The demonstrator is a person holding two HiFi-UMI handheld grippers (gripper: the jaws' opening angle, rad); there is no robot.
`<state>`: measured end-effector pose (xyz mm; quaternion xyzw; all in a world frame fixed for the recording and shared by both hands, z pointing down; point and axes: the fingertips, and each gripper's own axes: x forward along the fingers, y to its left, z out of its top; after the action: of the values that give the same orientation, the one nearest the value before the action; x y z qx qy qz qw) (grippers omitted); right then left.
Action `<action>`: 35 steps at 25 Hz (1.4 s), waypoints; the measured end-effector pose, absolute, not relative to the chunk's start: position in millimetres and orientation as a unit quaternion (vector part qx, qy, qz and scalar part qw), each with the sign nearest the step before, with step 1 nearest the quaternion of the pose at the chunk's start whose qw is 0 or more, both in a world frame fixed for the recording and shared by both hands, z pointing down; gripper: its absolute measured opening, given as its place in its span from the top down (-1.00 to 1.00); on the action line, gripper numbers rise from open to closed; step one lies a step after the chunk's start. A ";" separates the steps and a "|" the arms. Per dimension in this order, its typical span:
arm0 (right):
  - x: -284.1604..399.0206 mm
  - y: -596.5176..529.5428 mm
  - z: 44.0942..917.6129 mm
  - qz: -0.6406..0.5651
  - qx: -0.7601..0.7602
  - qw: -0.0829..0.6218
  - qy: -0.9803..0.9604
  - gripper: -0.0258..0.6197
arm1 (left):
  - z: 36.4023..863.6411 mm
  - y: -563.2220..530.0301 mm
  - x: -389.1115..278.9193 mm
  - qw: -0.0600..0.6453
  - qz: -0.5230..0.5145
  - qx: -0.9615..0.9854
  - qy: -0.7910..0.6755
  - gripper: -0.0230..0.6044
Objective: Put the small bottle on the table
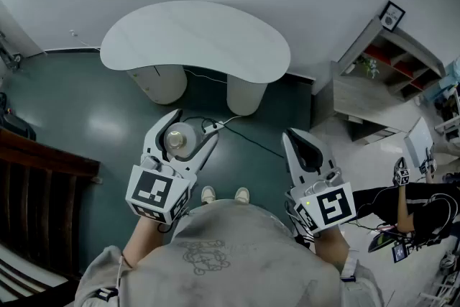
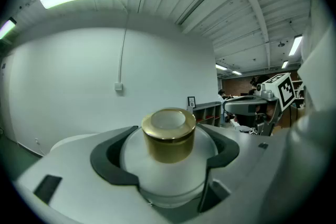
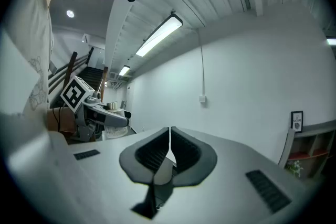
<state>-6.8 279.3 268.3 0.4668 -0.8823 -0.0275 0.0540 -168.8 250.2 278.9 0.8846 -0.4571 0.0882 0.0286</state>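
A small round white bottle [image 2: 168,165] with a gold cap [image 2: 169,134] sits between the jaws of my left gripper [image 2: 165,157], whose dark pads press its sides. In the head view the bottle [image 1: 180,138] is held above the dark floor, short of the white kidney-shaped table [image 1: 194,39]. My right gripper [image 1: 305,147] hangs to the right, jaws together with nothing between them; in its own view the right gripper [image 3: 169,157] shows its ribbed pads touching.
The table stands on two rounded white pedestals [image 1: 244,93]. A black cable [image 1: 251,140] runs over the floor below it. A shelf unit [image 1: 381,61] stands at the right, dark wooden stairs [image 1: 36,183] at the left. Another person [image 1: 410,201] is at the far right.
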 end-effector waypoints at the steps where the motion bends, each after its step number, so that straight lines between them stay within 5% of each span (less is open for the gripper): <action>1: -4.7 278.8 268.0 -0.026 0.465 0.054 -0.883 0.82 | 278.1 249.6 -166.3 0.030 0.088 0.884 -0.458 -0.17; 35: 71.1 263.5 284.9 -0.009 0.437 0.042 -0.898 0.82 | 285.2 241.7 -76.9 0.029 0.099 0.880 -0.463 -0.17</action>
<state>71.1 263.5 284.9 0.4372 -0.8983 -0.0094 0.0422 -76.9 241.7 285.2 0.8803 -0.4629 0.0993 0.0294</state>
